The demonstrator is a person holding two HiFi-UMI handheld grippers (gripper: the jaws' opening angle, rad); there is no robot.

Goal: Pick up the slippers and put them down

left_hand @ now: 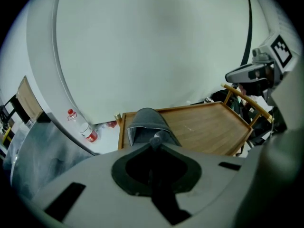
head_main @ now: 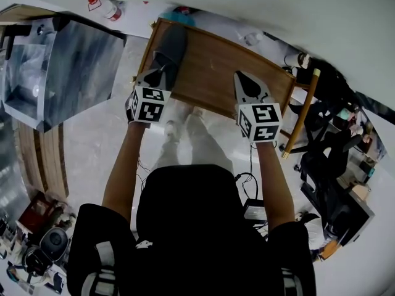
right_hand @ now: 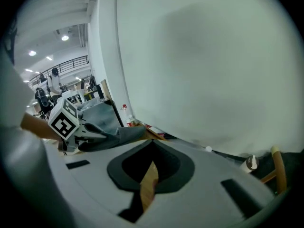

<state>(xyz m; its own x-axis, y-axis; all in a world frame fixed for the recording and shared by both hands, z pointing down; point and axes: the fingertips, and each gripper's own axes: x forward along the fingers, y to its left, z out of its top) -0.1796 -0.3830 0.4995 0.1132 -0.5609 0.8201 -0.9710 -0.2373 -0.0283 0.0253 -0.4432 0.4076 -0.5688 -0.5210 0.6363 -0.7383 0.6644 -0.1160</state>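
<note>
Your left gripper [head_main: 159,73] has its fingers clamped on the slipper [head_main: 171,45], which runs along the table's [head_main: 210,66] left edge, toe toward the far-left corner. Your right gripper [head_main: 245,82] is over the right half, fingers nearly together and empty. Bare wood separates them.

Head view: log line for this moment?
left gripper: shut on slipper | right gripper: shut, empty | slipper: over table
</note>
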